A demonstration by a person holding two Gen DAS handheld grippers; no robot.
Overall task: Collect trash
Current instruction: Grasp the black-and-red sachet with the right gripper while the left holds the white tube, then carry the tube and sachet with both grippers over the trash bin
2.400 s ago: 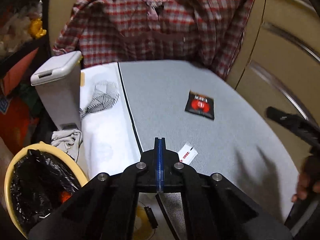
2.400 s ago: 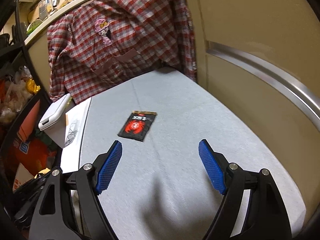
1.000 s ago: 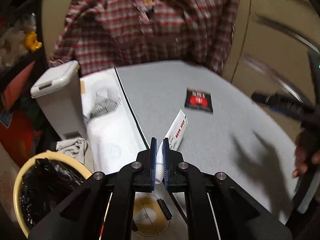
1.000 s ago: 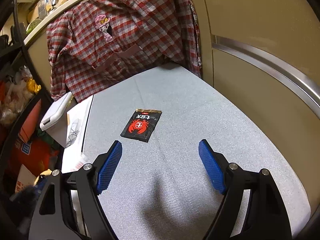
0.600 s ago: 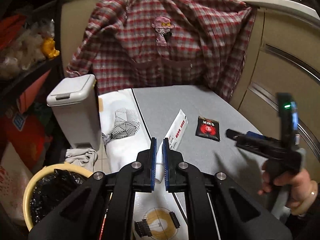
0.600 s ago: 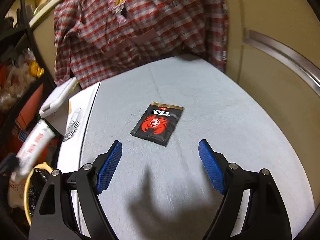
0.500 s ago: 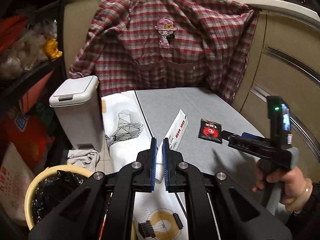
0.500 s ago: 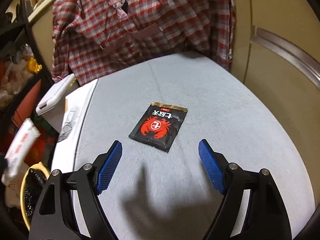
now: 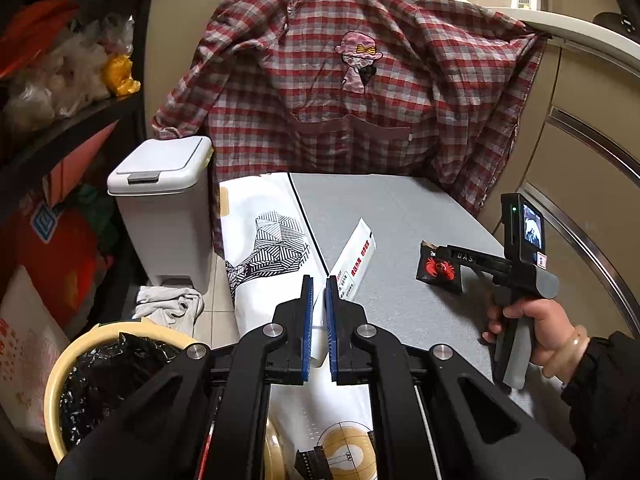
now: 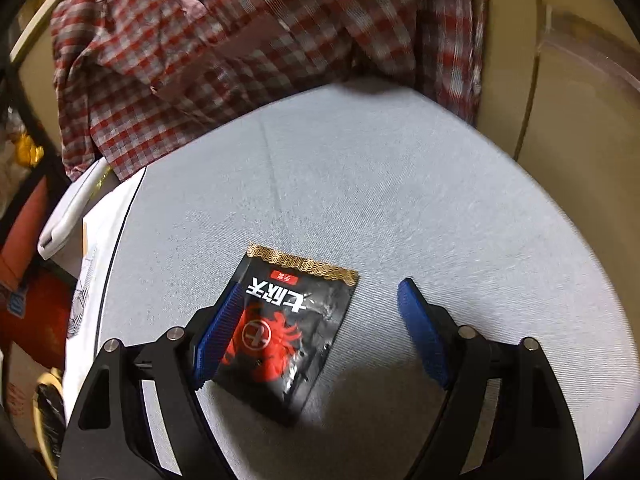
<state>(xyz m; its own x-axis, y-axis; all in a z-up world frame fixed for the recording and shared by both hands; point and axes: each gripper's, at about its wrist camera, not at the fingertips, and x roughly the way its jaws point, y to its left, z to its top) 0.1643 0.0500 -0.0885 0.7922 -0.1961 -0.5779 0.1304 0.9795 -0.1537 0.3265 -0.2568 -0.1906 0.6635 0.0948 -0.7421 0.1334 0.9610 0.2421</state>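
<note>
My left gripper (image 9: 316,284) is shut on a long white wrapper (image 9: 356,258) with red print and holds it up above the grey table (image 9: 384,208). A black packet with a red crab (image 10: 282,328) lies flat on the table; it also shows in the left wrist view (image 9: 438,270). My right gripper (image 10: 320,316) is open and low over the table, its jaws either side of the crab packet, the left pad over the packet's left edge. A yellow bin lined with a black bag (image 9: 108,376) stands on the floor at lower left.
A white lidded bin (image 9: 164,208) stands left of the table. White printed bags (image 9: 272,240) lie along the table's left side. A plaid shirt (image 9: 360,92) hangs behind. Beige cabinet doors (image 9: 580,184) stand on the right. A grey rag (image 9: 168,306) lies on the floor.
My right gripper has moved forward and down until its open jaws straddle the crab packet. My left gripper has kept the white wrapper lifted, almost still.
</note>
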